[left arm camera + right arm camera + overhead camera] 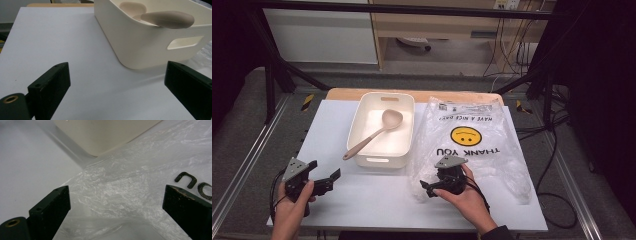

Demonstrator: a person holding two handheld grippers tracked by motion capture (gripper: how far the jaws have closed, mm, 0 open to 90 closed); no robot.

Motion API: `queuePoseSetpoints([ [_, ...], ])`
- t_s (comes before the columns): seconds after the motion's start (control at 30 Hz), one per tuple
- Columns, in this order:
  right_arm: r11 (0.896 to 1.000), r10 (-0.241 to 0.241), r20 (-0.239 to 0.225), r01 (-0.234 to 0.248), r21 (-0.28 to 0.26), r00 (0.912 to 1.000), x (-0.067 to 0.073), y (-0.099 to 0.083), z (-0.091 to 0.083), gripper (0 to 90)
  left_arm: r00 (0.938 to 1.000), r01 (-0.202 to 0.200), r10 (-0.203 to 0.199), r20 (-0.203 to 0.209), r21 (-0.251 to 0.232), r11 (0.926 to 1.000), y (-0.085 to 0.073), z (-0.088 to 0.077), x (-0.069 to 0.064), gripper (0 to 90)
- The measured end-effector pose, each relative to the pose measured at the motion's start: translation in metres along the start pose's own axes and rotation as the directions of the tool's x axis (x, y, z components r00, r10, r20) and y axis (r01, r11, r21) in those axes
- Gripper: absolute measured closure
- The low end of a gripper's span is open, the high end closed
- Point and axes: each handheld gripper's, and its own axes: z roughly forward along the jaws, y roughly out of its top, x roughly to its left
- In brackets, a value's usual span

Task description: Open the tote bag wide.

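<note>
— High view first: where do the two grippers sit?

— Both are near the front edge of the white tabletop [362, 200]. The left gripper [324, 176] is at the near left, well apart from everything, its black jaws spread wide with nothing between them. The right gripper [426, 187] is at the near right, over the near left corner of the clear crinkled plastic bag with the yellow smiley face and "THANK YOU" print [472, 145].

— Is the right one gripping the bag?

— No. In the right gripper view its jaws stand far apart, released, with the wrinkled film of the bag [120, 195] lying between and beyond them. I cannot tell whether the jaw tips touch the plastic.

— And the other things?

— A cream rectangular plastic bin with cut-out handles [359, 122] stands just left of the bag, touching its edge. A beige long-handled spoon [377, 131] lies inside it, bowl toward the far right, handle resting over the near left rim. The left gripper view shows that handle end [170, 20] jutting over the bin's rim [130, 22].
</note>
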Motion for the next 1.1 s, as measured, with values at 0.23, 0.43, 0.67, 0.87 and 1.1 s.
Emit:
queuePoseSetpoints([
  [0.23, 1.0, -0.013, -0.012, 0.013, 0.005, 0.9998, 0.004, 0.002, 0.004, 7.1, 1.0, 0.0, 0.0, -0.002, 0.002, 1.0, 0.0, 0.0, 0.0, 6.2],
  [0.43, 1.0, -0.025, -0.031, 0.026, 0.014, 0.9992, 0.009, 0.003, 0.009, 6.9, 1.0, -0.003, 0.003, 0.001, 0.009, 1.0, 0.0, 0.001, -0.001, 6.2],
  [0.67, 1.0, -0.025, -0.031, 0.025, 0.012, 0.9992, 0.01, 0.003, 0.01, 6.7, 1.0, -0.006, 0.006, 0.0, 0.012, 0.9999, 0.0, 0.001, -0.001, 6.1],
  [0.87, 1.0, -0.01, -0.038, 0.01, -0.005, 0.9992, 0.007, 0.005, 0.008, 7.0, 0.9998, -0.02, 0.02, 0.005, 0.019, 0.9996, 0.0, 0.002, -0.003, 6.1],
  [1.1, 1.0, -0.015, -0.051, 0.014, -0.005, 0.9986, 0.013, 0.009, 0.014, 7.1, 0.9996, -0.026, 0.026, 0.009, 0.021, 0.9994, 0.0, 0.001, -0.004, 6.1],
])
